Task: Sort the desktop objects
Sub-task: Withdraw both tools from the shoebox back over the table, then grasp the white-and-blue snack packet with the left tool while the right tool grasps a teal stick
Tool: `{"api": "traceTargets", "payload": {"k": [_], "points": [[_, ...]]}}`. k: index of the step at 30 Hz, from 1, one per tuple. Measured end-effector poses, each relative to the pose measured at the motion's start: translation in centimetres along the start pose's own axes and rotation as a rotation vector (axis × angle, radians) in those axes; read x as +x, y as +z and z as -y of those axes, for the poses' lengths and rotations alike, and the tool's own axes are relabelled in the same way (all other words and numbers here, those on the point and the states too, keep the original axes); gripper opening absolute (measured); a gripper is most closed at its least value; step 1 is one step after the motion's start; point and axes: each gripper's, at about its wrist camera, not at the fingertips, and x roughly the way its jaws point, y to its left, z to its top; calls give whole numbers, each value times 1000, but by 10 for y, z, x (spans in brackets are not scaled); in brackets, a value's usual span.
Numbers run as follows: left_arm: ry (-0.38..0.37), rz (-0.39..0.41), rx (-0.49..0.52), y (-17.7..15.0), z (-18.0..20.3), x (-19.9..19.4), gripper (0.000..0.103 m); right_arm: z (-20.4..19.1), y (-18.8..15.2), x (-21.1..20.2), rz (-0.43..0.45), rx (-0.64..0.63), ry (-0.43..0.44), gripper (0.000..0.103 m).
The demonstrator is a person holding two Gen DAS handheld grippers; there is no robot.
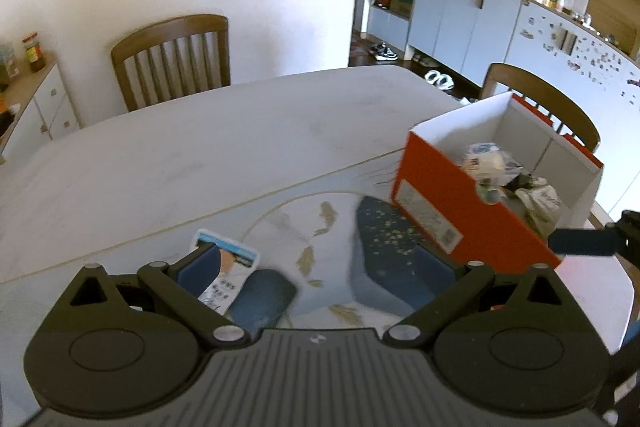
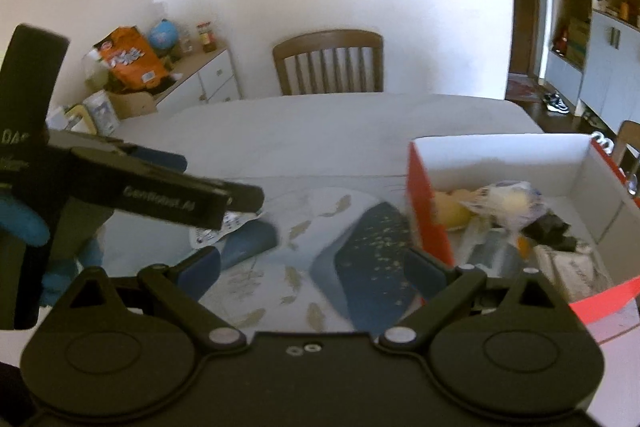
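"GenRobot.AI" was read in pale letters on the left gripper (image 2: 224, 205) arm in the right wrist view; "DAS" was cut off at the picture edge. A white label on the orange box (image 1: 460, 211) end was seen but too blurred to read. Print on the packet (image 1: 226, 267) was likewise unreadable.

The left gripper (image 1: 320, 267) fingers (image 1: 199, 273) were spread wide, nothing gripped; the packet lay flat on the patterned mat (image 1: 328, 227) just beside and partly behind the left finger. The right gripper (image 2: 314, 267) fingers (image 2: 200, 271) were also held wide apart, nothing between them but mat. The box stood on the desk (image 1: 180, 147) to the right of both grippers, its near corner by the right finger of the right gripper. Wrapped items (image 2: 508, 199) were piled inside, blurred, kinds not told. The box's right side was cut off.
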Motion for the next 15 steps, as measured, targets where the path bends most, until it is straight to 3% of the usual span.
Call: {"api": "traceTargets", "payload": {"k": [15], "points": [[58,-2,-22,-18,-70,24,103,-34,-2,37,-36,-23,8,99]]}}
